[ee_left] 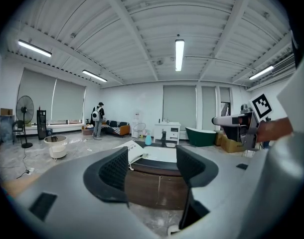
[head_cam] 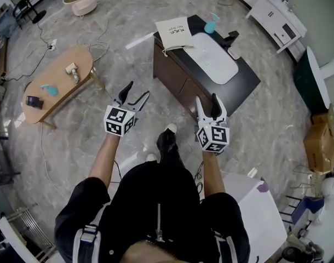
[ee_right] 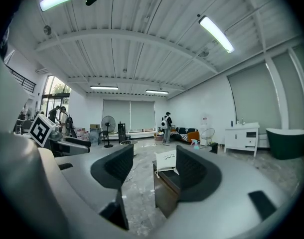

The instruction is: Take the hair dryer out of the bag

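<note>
A white drawstring bag (head_cam: 176,33) with dark print lies on the far left end of a dark vanity cabinet (head_cam: 180,75), beside its white basin (head_cam: 213,56). No hair dryer shows in any view. My left gripper (head_cam: 137,90) is held open and empty over the floor, well short of the cabinet's left front. My right gripper (head_cam: 206,98) is open and empty too, just before the cabinet's near edge. In the left gripper view the bag (ee_left: 133,151) appears between the spread jaws of the left gripper (ee_left: 152,168). In the right gripper view the bag (ee_right: 166,161) sits between the jaws of the right gripper (ee_right: 154,171).
A teal spray bottle (head_cam: 211,24) and a black faucet (head_cam: 231,37) stand at the cabinet's back. An oval wooden table (head_cam: 57,81) with small items is to the left, with cables on the floor. A white table (head_cam: 254,207) is at my right; a cardboard box (head_cam: 320,138) lies further right.
</note>
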A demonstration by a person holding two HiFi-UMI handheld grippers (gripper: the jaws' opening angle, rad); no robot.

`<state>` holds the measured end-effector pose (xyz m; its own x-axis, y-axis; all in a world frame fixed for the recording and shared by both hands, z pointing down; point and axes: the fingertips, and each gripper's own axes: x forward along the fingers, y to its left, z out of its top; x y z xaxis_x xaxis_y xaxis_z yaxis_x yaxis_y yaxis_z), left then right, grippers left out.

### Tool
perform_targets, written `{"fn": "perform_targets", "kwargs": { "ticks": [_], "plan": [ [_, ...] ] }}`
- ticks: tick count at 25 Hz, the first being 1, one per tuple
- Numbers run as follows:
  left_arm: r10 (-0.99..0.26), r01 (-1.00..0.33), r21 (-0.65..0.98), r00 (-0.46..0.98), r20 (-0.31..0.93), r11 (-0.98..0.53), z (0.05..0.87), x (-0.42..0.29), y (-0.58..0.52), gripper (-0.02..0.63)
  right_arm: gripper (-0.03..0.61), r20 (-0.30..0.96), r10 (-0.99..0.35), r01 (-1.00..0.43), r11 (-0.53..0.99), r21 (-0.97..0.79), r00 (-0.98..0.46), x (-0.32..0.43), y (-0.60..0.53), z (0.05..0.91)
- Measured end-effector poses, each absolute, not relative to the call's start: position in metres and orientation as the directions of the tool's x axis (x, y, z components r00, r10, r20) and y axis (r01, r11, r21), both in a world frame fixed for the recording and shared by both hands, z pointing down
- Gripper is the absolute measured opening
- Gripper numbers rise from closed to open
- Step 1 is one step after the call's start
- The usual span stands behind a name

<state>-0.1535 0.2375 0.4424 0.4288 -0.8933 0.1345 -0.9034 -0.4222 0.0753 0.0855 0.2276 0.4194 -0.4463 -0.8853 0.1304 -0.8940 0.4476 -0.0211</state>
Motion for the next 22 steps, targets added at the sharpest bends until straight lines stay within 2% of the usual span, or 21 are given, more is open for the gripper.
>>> {"fn": "perform_targets", "kwargs": {
  "ticks": [22],
  "plan": [
    [-0.907,-0.917,0.078,0.399,0.137,-0.391,0.438,-0.170,0.016,0.310,0.264,0.147,-0.861,-0.872,0.488,-0.027,-0.487,0.063,0.000,0.422]
  ]
}}
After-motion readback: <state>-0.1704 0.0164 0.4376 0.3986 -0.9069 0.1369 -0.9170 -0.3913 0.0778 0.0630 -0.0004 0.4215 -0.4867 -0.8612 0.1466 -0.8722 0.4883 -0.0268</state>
